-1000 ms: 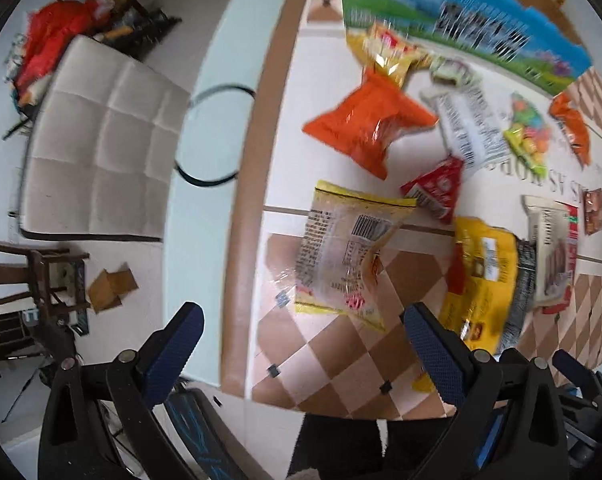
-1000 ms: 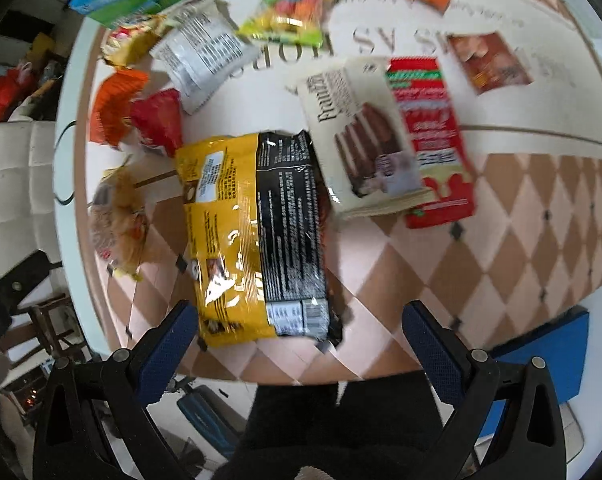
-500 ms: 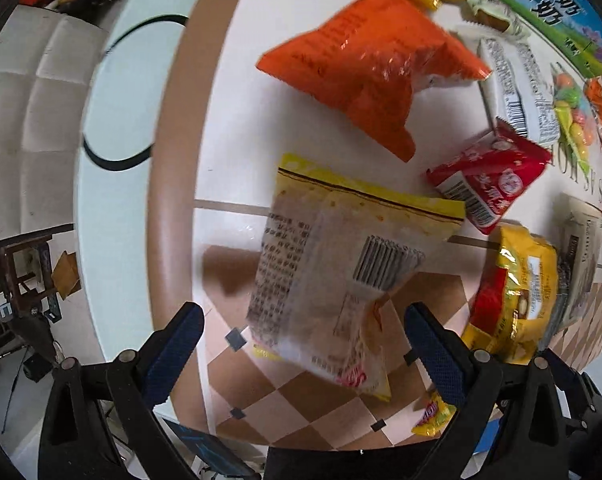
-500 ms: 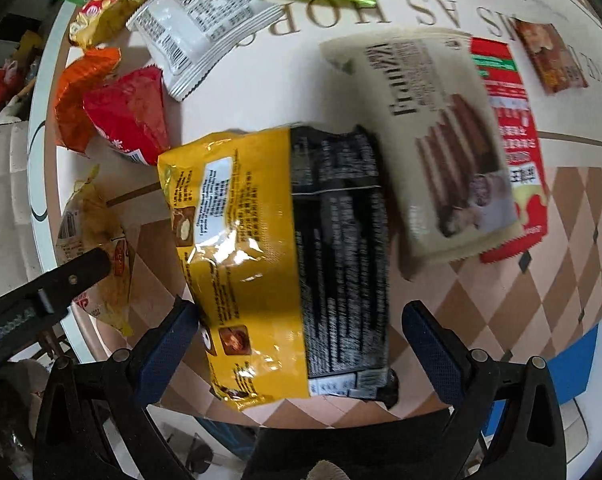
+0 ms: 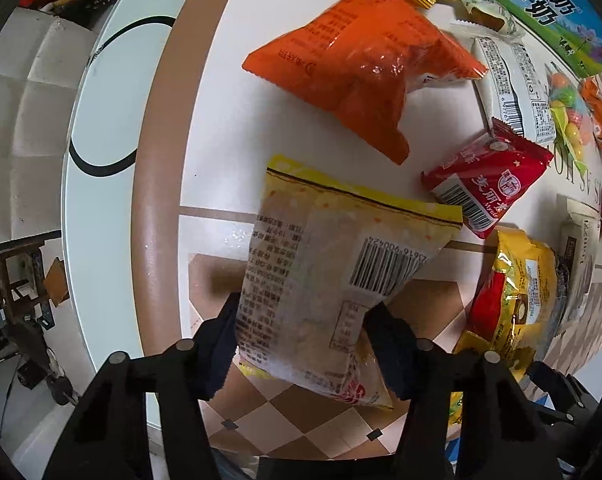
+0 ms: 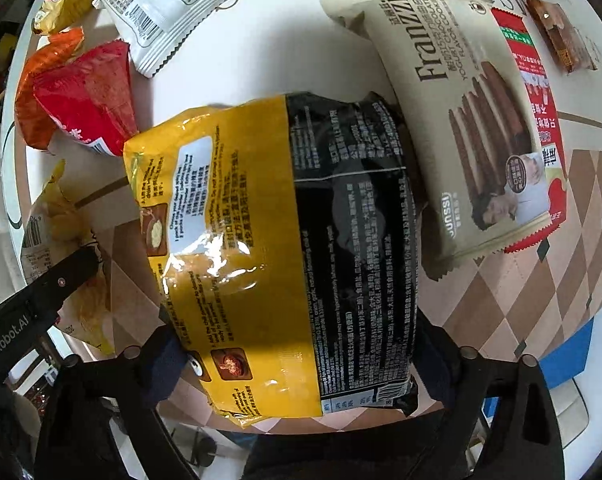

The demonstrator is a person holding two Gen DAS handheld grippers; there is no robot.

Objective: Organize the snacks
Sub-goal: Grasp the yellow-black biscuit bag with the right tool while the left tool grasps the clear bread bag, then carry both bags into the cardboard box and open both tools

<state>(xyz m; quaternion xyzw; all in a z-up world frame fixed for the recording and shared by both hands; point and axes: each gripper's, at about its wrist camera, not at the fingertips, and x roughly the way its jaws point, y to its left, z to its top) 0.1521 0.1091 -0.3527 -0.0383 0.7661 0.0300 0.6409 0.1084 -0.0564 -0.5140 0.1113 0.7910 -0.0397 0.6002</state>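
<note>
The yellow-and-black bag (image 6: 285, 248) is glossy plastic film, creased, with bright glare on its yellow half; the cream biscuit pack (image 6: 461, 120) at its two o'clock looks matt. The translucent yellow-edged packet (image 5: 325, 280) is thin crinkled plastic on the smooth, slightly shiny table (image 5: 161, 184); the orange pouch (image 5: 361, 68) at twelve o'clock is glossy.

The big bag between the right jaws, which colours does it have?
Yellow on one half, black on the other: the big bag shows best in the right wrist view.
</note>
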